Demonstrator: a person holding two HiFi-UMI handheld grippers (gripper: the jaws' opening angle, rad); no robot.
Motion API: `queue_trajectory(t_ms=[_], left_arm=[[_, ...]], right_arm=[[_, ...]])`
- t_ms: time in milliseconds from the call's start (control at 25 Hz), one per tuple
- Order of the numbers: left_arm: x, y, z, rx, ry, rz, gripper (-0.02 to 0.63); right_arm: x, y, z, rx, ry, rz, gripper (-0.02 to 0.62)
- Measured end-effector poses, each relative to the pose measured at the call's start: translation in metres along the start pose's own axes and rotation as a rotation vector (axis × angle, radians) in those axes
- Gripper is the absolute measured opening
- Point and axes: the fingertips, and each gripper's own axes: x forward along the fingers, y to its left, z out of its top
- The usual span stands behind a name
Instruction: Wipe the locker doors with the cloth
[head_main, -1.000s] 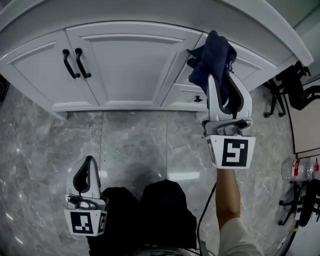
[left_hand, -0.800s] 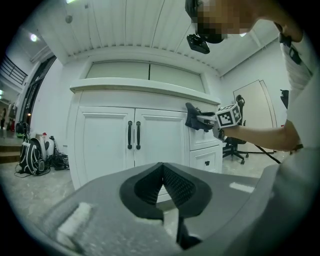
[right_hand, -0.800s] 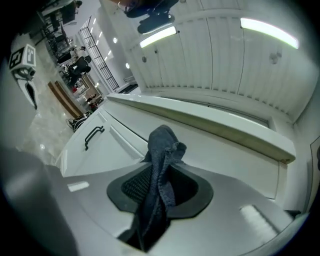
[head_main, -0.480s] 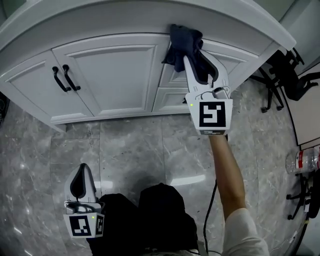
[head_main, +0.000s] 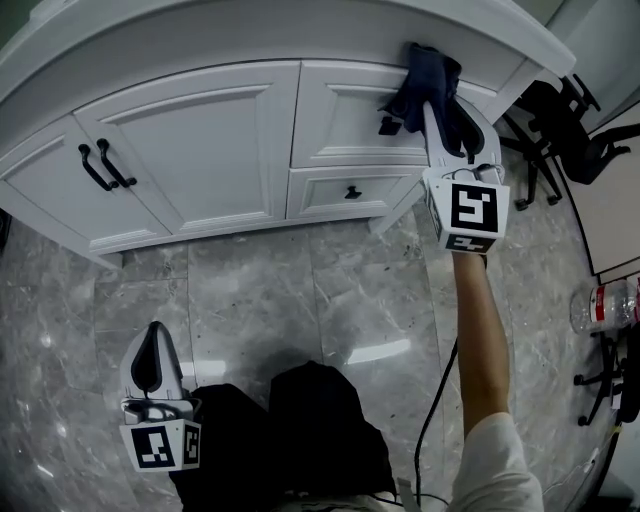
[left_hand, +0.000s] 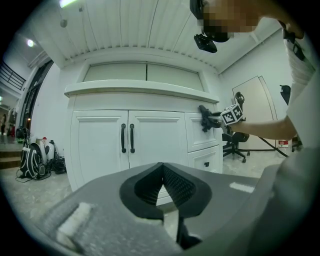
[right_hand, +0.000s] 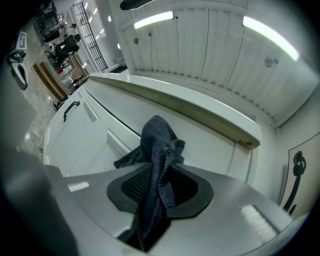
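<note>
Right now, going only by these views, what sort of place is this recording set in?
Probably an indoor office or studio space: a white panelled cabinet with black handles, a polished grey stone-look floor, a black office chair, and backpacks left on the floor.

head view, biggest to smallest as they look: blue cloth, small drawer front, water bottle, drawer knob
1. small drawer front, only narrowly
2. blue cloth, higher up and nearer the camera, so a close call
3. water bottle
4. drawer knob

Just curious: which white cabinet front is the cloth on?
The upper right panel, above the small knobbed drawer; the cloth is away from the two long-handled doors.
</note>
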Motion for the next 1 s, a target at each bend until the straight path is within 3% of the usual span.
queue_trajectory(t_ms=[360,640,1000], left_arm=[[-0.003,-0.003,0.001,0.012,-0.003,0.015,0.002],[-0.009,-0.001,0.001,0.014,0.0,0.027,0.002],[-0.013,0.002,-0.002,0.003,0.007,0.048,0.002]], right_arm=[[-0.014,-0.05,-0.046,0.008,0.049,-0.092,0.1],[-0.017,-0.029,-0.08,-0.013,0.1,-0.067,0.098],[-0.024,0.013,-0.14,-0.025,0.207,0.024,0.097]])
